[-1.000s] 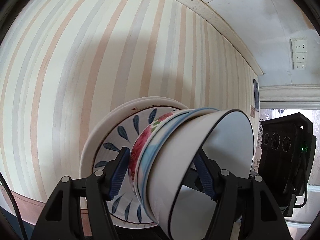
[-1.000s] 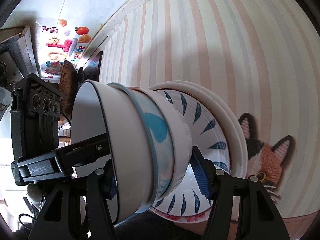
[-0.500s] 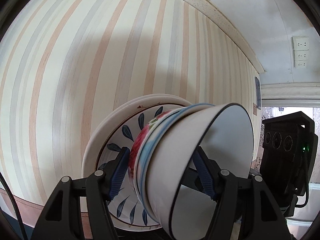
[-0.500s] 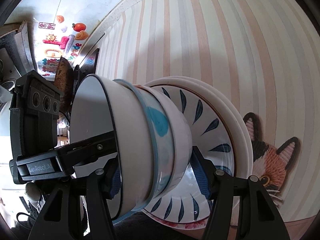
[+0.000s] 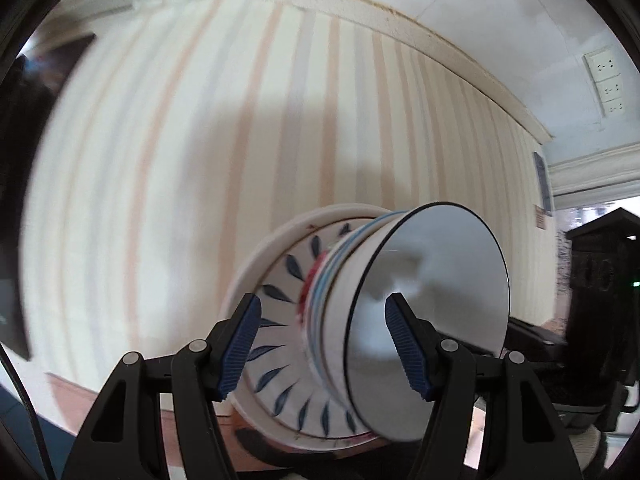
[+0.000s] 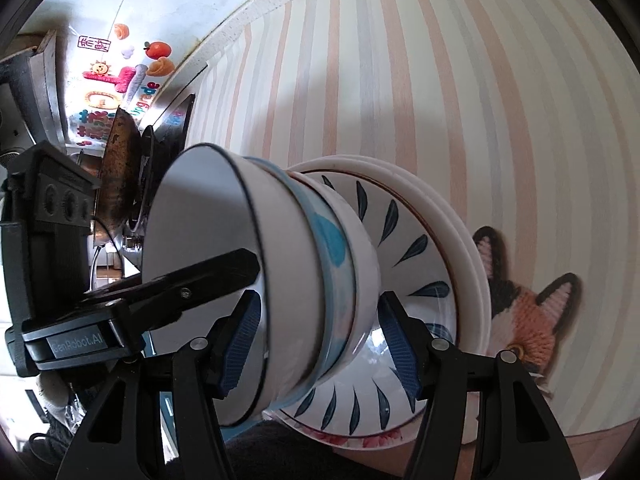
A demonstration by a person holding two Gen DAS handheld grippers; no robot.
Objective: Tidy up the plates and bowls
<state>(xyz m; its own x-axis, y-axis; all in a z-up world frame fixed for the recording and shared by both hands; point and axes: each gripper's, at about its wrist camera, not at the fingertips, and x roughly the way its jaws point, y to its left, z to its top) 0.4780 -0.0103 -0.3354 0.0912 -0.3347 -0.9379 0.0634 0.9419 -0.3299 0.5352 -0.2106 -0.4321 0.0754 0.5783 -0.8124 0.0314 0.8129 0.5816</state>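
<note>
The stack [image 5: 320, 280] lies low and right of centre in the left view, low and central in the right view. Its long axis runs across both frames: the plates [image 6: 420, 240] sit flat on the cloth [image 5: 160, 160], and the three nested bowls [image 6: 296, 260] rise from them. The top bowl's mouth faces right in the left view and left in the right view. The left gripper [image 5: 322, 304] is about half open, and its pads [image 5: 240, 344] seem clear of the stack, though that frame is blurred. The right gripper [image 6: 319, 300] is also half open and straddles the bowls, one pad before the top bowl's mouth, the other beside the lowest bowl. I cannot tell whether they press. Since the earlier frames the stack has shrunk and slid lower right in the left view, showing more cloth; the right view has barely changed. The cloth is striped cream, peach and grey, with a cat [image 6: 520, 300] at lower right. Sockets [image 5: 604, 80] sit upper right on a white wall; stickers [image 6: 120, 76] and a pan [image 6: 116, 176] are at upper left.
</note>
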